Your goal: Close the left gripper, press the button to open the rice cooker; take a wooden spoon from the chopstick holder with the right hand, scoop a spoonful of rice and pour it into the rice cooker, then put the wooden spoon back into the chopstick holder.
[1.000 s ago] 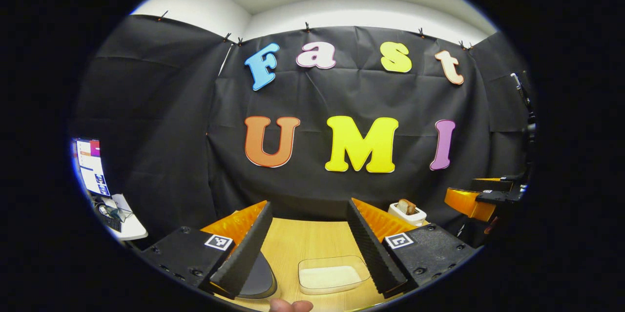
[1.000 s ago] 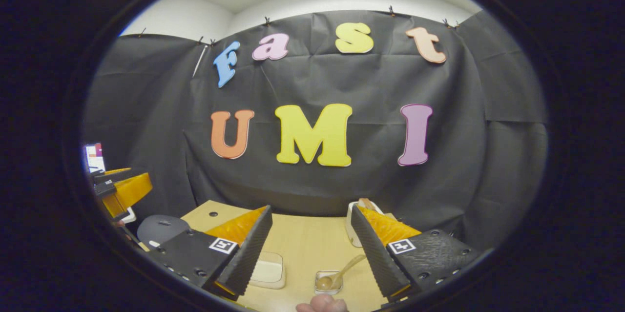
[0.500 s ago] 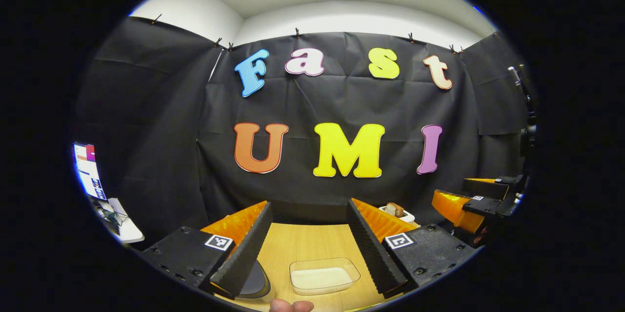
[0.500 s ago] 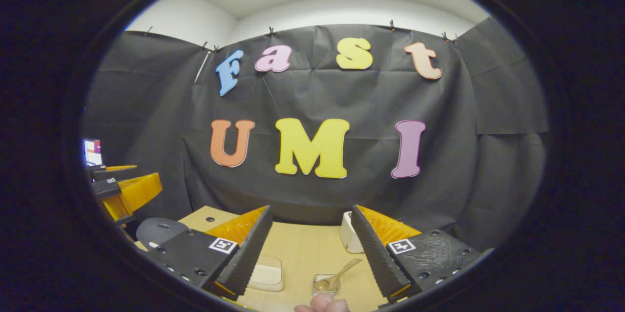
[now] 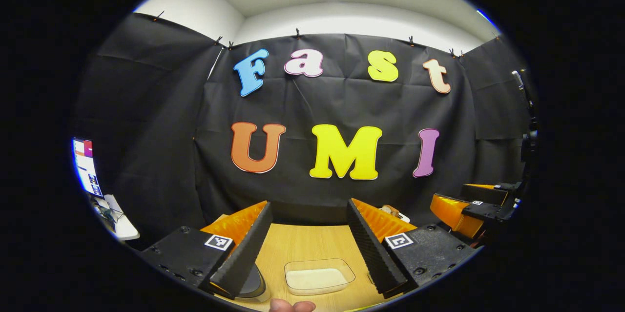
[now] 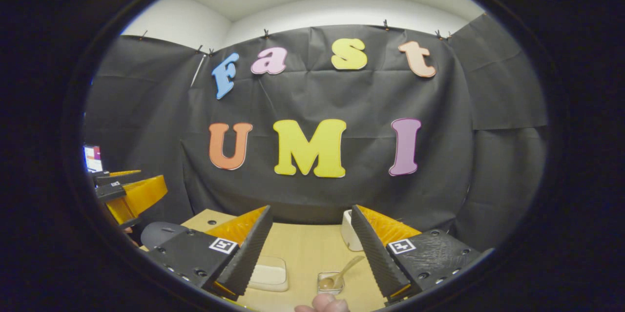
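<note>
Tabletop point(image 6: 307, 246) lay low in frame w/ wooden spoon point(image 6: 337, 275) in its holder. I held both claws, left point(image 5: 310, 248) & right point(image 6: 310, 253), released; rice cooker point(image 6: 158, 234) lid down, so start or end.

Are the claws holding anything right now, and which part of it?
Nothing is held. The left claw is open above the rice tray, and the right claw is open above the wooden spoon, which lies in its small holder.

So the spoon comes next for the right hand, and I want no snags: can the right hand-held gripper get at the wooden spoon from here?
Probably yes. The right hand-held gripper is open, and the wooden spoon sits in its small clear holder on the table just ahead between the fingers, handle leaning up and nothing in front of it.
</note>
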{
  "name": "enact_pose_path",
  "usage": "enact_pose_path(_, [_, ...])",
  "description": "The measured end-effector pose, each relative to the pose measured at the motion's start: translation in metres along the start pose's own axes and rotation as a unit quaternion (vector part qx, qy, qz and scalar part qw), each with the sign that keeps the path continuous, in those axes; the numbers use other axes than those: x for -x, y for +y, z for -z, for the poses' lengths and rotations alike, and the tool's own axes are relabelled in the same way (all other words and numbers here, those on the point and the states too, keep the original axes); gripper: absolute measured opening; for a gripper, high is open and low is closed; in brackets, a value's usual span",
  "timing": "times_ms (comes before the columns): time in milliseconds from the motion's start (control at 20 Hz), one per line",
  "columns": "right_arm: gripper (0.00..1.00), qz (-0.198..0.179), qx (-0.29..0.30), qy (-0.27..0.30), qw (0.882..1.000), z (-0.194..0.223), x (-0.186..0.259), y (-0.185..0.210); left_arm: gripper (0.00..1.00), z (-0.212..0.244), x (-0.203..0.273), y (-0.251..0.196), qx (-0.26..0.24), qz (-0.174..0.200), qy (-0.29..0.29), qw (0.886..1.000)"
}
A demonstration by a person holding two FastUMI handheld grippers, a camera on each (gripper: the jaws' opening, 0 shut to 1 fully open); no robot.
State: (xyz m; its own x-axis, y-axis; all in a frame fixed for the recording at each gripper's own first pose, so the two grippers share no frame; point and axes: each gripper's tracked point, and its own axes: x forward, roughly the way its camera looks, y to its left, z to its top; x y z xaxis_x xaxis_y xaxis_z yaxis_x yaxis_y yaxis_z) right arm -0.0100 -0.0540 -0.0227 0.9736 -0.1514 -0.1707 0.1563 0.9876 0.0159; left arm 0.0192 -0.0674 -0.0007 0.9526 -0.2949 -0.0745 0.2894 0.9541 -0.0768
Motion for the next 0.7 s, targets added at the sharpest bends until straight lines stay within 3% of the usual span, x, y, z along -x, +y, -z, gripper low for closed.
enact_pose_path(700, [0.96,0.019,-0.003,-0.001,1.000,0.002,0.010,-0.011,0.97,-0.002,0.001,-0.007,-0.012,0.007,-0.003,1.000])
